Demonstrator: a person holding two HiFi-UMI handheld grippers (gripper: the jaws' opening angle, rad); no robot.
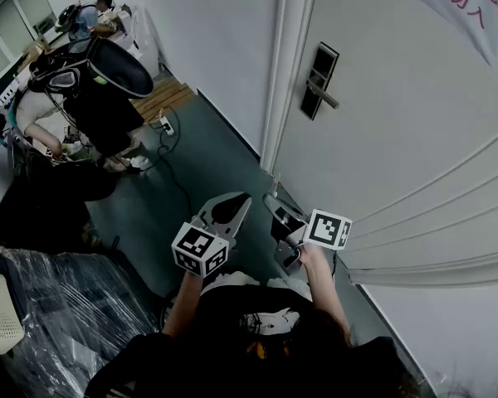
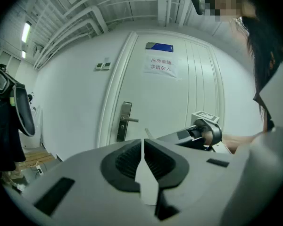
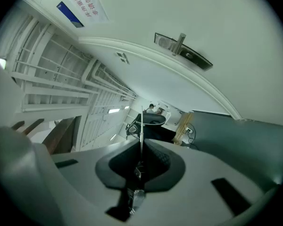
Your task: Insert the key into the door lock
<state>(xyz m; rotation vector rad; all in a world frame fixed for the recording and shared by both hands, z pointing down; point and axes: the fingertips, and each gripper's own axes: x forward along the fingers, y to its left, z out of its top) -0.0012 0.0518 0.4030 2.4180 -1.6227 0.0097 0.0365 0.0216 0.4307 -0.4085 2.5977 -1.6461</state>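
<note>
The key (image 3: 141,122), a thin metal blade seen edge-on, is clamped between the jaws of the right gripper (image 3: 141,147). It is held well apart from the door lock (image 1: 319,81), a dark upright plate with 1 silver lever handle.

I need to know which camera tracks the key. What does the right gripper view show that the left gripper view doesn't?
Only the right gripper view: the thin key, edge-on, pinched in the shut right claw. Only the left gripper view: the left claw, shut and empty, plus the right claw from outside. Both: the white door, its door lock with a lever handle, and the paper sign.
</note>
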